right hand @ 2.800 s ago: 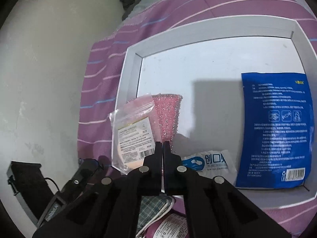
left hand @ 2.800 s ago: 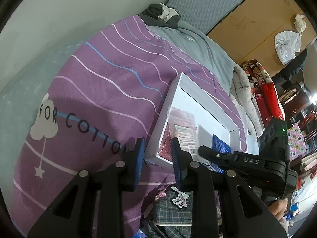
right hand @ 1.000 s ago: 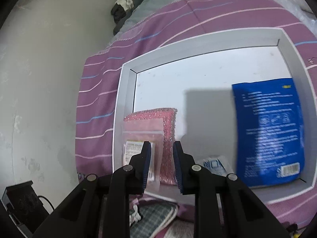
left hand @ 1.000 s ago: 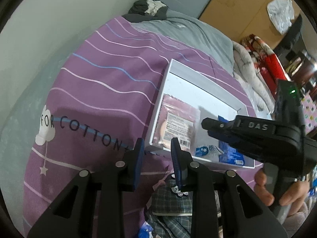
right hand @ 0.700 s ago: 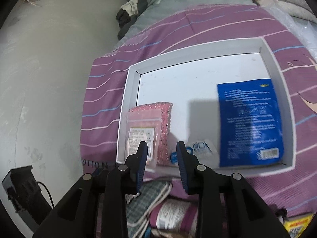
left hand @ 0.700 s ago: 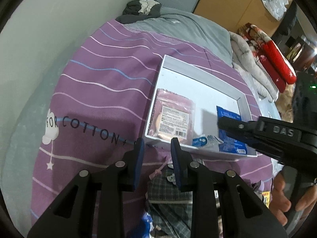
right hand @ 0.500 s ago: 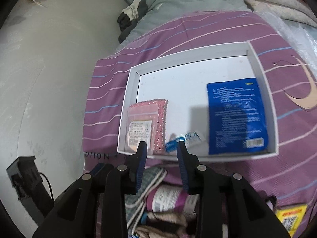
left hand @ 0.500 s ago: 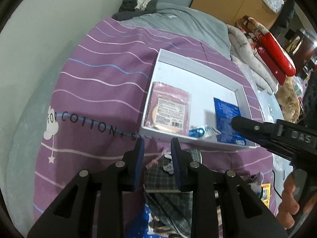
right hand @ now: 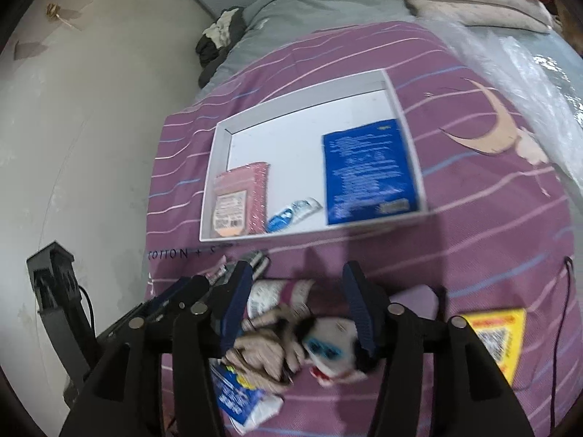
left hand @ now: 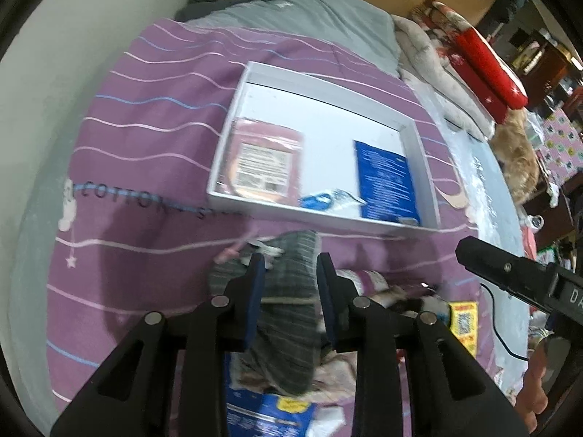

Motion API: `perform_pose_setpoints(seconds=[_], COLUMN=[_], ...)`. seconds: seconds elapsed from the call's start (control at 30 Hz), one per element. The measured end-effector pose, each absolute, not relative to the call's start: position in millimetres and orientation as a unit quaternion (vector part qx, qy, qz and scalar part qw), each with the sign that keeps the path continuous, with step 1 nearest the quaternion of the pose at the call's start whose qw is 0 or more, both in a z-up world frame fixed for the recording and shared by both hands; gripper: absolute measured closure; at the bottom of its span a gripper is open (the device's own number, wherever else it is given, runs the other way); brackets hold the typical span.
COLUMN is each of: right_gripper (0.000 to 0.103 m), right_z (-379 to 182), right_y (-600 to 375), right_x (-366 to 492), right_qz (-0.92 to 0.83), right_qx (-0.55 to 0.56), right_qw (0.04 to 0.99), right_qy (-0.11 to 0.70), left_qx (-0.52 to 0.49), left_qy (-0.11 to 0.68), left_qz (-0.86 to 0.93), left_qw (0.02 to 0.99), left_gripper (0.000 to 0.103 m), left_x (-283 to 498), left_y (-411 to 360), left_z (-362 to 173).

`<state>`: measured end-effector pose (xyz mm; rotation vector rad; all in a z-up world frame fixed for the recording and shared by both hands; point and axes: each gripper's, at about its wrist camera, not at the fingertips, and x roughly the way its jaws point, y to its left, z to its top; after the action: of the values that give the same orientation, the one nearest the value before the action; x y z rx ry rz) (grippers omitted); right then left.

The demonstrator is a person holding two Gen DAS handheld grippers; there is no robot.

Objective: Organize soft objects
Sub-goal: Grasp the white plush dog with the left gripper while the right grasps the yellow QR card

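Observation:
A white tray [right hand: 302, 103] on the purple striped bedspread holds a pink packet [right hand: 229, 209] lying on a pink sponge [right hand: 259, 196]. A small blue-and-white sachet [right hand: 293, 213] and a blue packet [right hand: 368, 169] also lie in it. In front of the tray is a heap of soft items. Among them are a grey plaid cloth [left hand: 291, 284], a beige cloth [right hand: 266, 349] and a white toy with blue marks [right hand: 328, 349]. My left gripper [left hand: 290, 273] hovers over the plaid cloth, its jaws opening slightly and touching nothing. My right gripper [right hand: 297, 269] hangs above the heap, its jaws opening wide and empty.
A yellow packet [right hand: 499, 338] lies right of the heap and a blue-and-white bag [right hand: 233, 393] at its near edge. A wall runs along the left side of the bed. Grey bedding [left hand: 309, 11], folded blankets [left hand: 437, 58] and red bundles [left hand: 484, 62] lie beyond the tray.
The right gripper let go of the pink packet, which now lies on the sponge. Both grippers drew back from the tray over the heap, and the right jaws spread wider.

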<state>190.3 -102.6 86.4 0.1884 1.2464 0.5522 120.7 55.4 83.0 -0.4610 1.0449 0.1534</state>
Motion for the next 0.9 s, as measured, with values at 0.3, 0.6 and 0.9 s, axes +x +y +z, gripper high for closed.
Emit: perform_pose_setpoints(seconds=[0.3,0.6,0.9], right_gripper=[0.038,0.033,0.029], right_z=[100,85,65], right_y=[-141,-174,-219], right_x=[175,166,175], right_qz=[0.23,0.19,0.129], right_qx=[0.071,0.014,0.02], right_qw=[0.778,0.775,0.775], right_qy=[0.58,0.603,0.618], left_qx=[-0.211,-0.208,-0.175], left_qy=[0.504,0.521,0.547], left_qz=[0.019,-0.039,-0.067], left_qw=[0.838,0.827,0.816], left_gripper=[0.058,0.051,0.051], left_x=[122,126,127], left_y=[18,-15,-44], left_z=[96,98,95])
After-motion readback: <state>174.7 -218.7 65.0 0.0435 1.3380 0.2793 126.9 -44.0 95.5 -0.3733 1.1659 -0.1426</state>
